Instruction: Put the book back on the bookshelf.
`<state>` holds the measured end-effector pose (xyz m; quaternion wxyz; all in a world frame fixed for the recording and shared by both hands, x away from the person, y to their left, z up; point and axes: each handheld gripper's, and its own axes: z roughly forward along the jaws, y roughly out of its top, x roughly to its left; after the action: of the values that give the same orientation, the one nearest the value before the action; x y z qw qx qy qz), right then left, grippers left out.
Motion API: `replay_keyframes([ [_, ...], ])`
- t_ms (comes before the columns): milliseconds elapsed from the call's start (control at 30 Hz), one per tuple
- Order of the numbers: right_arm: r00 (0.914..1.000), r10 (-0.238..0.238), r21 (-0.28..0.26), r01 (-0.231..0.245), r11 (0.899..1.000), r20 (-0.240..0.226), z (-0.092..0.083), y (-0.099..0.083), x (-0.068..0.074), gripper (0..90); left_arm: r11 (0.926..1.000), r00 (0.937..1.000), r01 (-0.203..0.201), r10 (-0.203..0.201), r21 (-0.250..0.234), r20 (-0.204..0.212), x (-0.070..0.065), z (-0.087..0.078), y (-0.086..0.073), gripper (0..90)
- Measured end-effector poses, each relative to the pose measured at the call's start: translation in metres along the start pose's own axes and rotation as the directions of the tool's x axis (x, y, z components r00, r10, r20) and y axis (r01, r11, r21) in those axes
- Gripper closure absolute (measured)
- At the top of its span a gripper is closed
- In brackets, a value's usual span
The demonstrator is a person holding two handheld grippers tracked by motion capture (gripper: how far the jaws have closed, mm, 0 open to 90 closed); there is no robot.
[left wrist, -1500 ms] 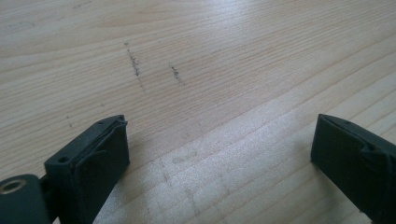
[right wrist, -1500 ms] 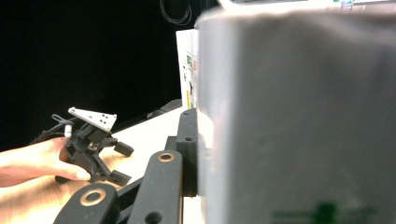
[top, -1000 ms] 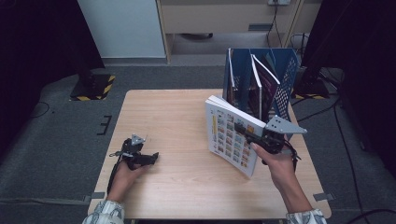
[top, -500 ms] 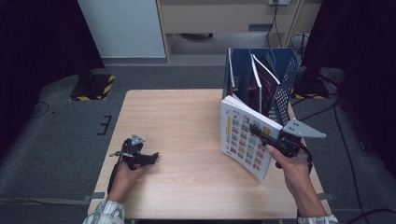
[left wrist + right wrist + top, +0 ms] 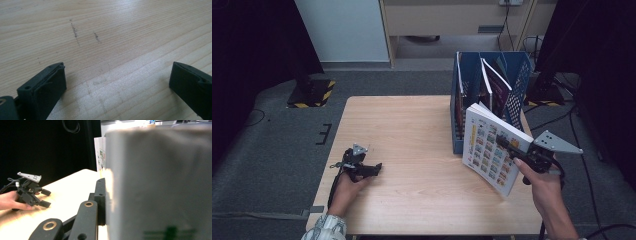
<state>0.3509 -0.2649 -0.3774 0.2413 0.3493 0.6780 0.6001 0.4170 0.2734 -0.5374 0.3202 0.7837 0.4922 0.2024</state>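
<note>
Two grippers: right gripper (image 5: pixel 508 146) clamps the picture book (image 5: pixel 488 149); left gripper (image 5: pixel 375 168) rests spread, empty.

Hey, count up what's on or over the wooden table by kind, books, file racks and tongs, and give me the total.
Books: 3, one white picture-covered book held in the right tongs, two dark-covered books standing in the rack (more may be hidden)
File racks: 1, the blue mesh plastic file rack
Tongs: 2, right, and left tongs resting open on the table
Total: 6
</note>
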Motion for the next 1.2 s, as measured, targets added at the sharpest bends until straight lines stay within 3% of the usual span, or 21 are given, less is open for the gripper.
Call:
replay_keyframes([
  [833, 0.9958, 0.026, -0.024, -0.024, 0.999, 0.088, -0.043, 0.001, -0.021, 73.6, 0.9999, 0.9999, 0.012, -0.012, 0.0, -0.011, -0.001, 0.001, 0.001, 0.0],
  [1200, 0.9952, 0.018, -0.044, -0.014, 0.999, 0.097, -0.06, 0.021, -0.018, 73.6, 0.9999, 0.9998, 0.016, -0.016, 0.0, -0.015, -0.002, 0.001, 0.001, 0.0],
])
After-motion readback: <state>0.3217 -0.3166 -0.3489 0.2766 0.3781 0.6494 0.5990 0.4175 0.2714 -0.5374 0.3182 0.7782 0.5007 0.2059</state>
